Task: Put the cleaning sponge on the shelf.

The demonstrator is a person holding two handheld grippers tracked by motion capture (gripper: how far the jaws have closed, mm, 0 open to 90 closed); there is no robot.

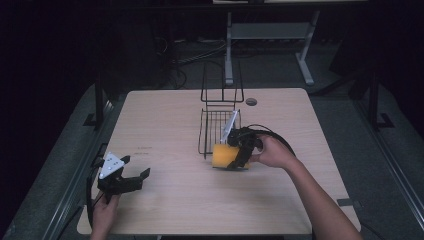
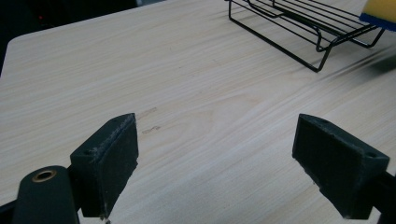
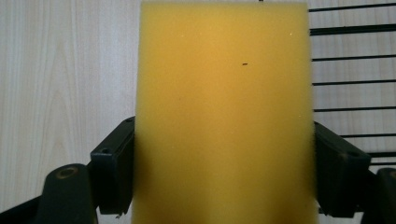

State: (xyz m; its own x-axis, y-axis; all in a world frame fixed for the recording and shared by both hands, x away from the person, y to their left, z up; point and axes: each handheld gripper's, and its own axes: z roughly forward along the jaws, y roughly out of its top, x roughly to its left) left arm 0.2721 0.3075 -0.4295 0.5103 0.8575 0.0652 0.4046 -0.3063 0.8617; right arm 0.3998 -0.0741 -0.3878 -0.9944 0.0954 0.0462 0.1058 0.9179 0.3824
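One sponge, one wire rack, two claws, one worktop.

A single yellow sponge [image 1: 226, 156] is on show, and the right gripper view shows the same one sponge [image 3: 224, 112] from close up. One black wire rack [image 1: 216, 127] stands on the one wooden worktop [image 1: 165, 190], with one pale flat piece [image 1: 230, 125] lying in it. There are two claws, a left claw [image 1: 136, 175] and a right claw [image 1: 239, 161], each with two black jaws, so four jaws in all. Two hands hold them, one to each claw. One small round hole [image 1: 251, 102] is set in the worktop near its far edge.
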